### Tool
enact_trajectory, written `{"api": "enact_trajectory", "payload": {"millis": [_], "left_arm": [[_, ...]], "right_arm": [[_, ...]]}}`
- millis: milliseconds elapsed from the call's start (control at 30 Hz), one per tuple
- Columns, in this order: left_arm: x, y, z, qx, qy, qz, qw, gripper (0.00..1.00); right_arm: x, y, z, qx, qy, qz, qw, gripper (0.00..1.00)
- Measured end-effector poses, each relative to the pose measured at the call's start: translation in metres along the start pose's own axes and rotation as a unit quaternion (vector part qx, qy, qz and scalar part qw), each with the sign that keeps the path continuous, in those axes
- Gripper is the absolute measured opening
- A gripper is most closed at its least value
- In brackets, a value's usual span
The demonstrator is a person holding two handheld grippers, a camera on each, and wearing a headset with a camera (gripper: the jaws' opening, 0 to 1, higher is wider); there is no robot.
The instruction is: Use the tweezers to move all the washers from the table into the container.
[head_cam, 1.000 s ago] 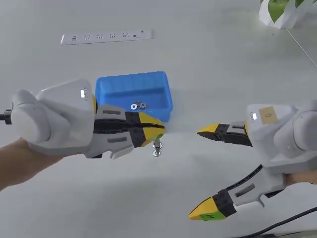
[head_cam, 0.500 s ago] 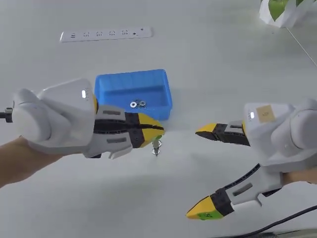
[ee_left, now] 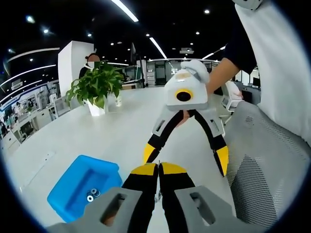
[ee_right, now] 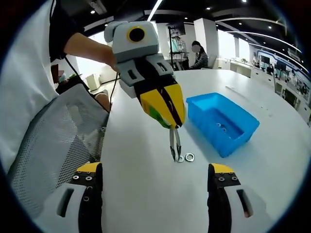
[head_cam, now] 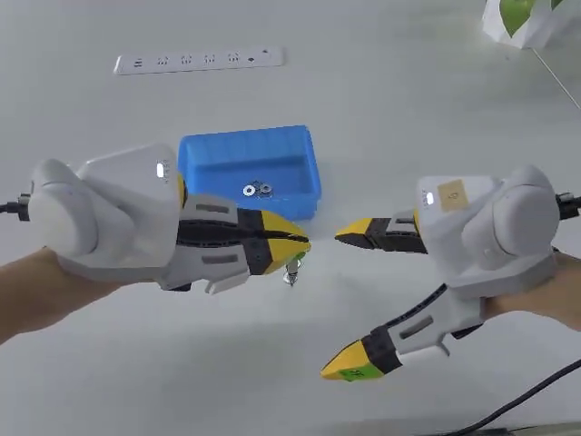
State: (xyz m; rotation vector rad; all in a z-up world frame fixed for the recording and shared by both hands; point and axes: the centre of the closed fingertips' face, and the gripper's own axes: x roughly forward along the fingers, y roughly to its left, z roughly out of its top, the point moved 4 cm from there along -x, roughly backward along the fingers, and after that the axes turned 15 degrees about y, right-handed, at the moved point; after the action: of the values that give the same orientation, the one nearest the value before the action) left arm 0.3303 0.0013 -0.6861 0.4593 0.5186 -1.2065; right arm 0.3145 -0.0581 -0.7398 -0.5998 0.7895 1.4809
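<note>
The right gripper [head_cam: 331, 302] hovers nearest, fingers wide apart, holding nothing. Facing it, the left gripper [head_cam: 304, 243] has its fingers clamped on tweezers [ee_right: 174, 141], whose tips point down at the bench [head_cam: 408, 109] right beside two washers [ee_right: 190, 157]. Just beyond stands a blue bin [head_cam: 245, 150] with two more washers [head_cam: 257, 190] inside. A power strip [head_cam: 198, 60] lies farther back.

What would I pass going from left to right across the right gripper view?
The mesh chair → tweezers → two washers lying on the table → blue container.
</note>
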Motion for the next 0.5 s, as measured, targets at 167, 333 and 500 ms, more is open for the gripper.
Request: {"api": "enact_trajectory", "payload": {"millis": [167, 333, 500], "left_arm": [[-0.002, 0.003, -0.002, -0.007, 0.001, 0.001, 1.0000, 0.05], [-0.002, 0.001, -0.002, -0.015, -0.001, -0.007, 0.9999, 0.05], [-0.002, 0.003, -0.002, -0.017, -0.001, -0.008, 0.9998, 0.05]], "right_arm": [[0.012, -0.011, 0.009, -0.006, -0.004, 0.008, 0.9999, 0.77], [0.021, -0.015, 0.016, -0.015, -0.010, 0.021, 0.9996, 0.48], [0.028, -0.018, 0.022, -0.029, -0.005, 0.024, 0.9993, 0.37]]}}
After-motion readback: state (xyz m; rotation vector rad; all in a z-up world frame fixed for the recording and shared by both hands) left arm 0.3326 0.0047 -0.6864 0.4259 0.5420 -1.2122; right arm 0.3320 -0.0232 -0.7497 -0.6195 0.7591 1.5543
